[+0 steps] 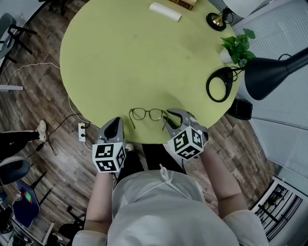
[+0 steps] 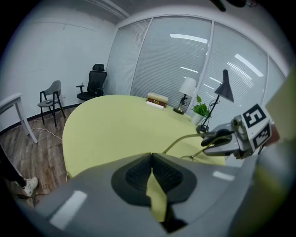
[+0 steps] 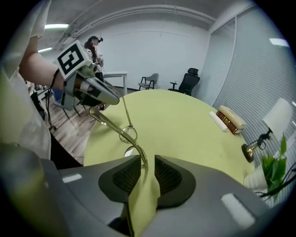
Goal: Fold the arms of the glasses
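Thin gold-rimmed glasses (image 1: 148,114) lie on the round yellow-green table (image 1: 125,53), close to its near edge, arms pointing toward me. My left gripper (image 1: 114,123) sits at the table edge just left of the glasses. In its own view the left gripper (image 2: 151,157) has its tips touching and nothing shows between them. My right gripper (image 1: 175,116) is at the right arm of the glasses. In the right gripper view the gripper (image 3: 147,162) stands open, and the curved end of a glasses arm (image 3: 138,150) lies in the gap against the left pad.
A black desk lamp (image 1: 269,72) with a ring base (image 1: 219,84) and a small potted plant (image 1: 238,45) stand at the table's right. A white roll (image 1: 165,11) and a small brass lamp (image 1: 216,20) are at the far edge. Chairs (image 2: 95,83) stand on the wooden floor.
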{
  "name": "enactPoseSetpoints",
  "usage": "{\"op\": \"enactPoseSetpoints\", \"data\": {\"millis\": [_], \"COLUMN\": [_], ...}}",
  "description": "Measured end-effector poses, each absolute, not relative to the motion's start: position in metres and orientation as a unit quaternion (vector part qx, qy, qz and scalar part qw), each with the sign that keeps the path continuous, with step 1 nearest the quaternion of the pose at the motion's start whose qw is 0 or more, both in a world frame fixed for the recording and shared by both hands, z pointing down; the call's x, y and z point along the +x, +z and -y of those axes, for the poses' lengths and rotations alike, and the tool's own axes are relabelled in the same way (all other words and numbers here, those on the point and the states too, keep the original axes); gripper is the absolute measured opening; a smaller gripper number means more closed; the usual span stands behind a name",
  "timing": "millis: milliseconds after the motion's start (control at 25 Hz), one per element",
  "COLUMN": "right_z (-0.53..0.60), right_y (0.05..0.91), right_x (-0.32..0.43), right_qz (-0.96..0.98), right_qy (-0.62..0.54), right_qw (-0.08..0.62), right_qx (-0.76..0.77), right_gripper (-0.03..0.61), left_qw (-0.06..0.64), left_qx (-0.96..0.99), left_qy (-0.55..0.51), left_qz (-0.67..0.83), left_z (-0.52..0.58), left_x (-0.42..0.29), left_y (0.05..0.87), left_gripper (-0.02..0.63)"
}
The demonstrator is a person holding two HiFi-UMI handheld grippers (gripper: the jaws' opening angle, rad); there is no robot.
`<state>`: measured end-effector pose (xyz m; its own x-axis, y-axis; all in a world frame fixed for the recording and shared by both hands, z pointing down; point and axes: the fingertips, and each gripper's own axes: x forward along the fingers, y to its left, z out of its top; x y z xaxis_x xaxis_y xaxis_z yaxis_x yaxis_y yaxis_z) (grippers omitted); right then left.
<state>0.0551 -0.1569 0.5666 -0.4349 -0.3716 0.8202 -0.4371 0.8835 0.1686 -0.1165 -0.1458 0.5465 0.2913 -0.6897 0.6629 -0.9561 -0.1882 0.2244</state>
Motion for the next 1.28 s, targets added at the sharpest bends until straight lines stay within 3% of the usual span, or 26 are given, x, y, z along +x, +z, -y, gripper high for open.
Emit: {"op": "enactPoseSetpoints", "data": {"millis": [200,760,1280], "right_z": [0.153,0.153,0.15], "right_y": [0.57,0.565,0.564], "right_x": [0.051,0.044,0.046], "right_qz": [0.842,0.844,0.853], "right_qy": [0.01,0.002,0.017], "right_qw": [0.494,0.493,0.481], "right_qx": [0.217,0.212,0.203], "right_gripper": [0.028,0.026,0.026], "left_qw": [0.309,0.291,0.303], "left_qx": [0.741,0.773,0.784], "left_qy": [0.209,0.181,0.204], "left_qz": [0.559,0.533,0.501], "left_z": [0.15,0.173,0.181], "left_x": [-0.119,-0.097,-0.061], "left_y": [0.542,0.52,0.548], "left_gripper": [0.006,0.006,0.006]}}
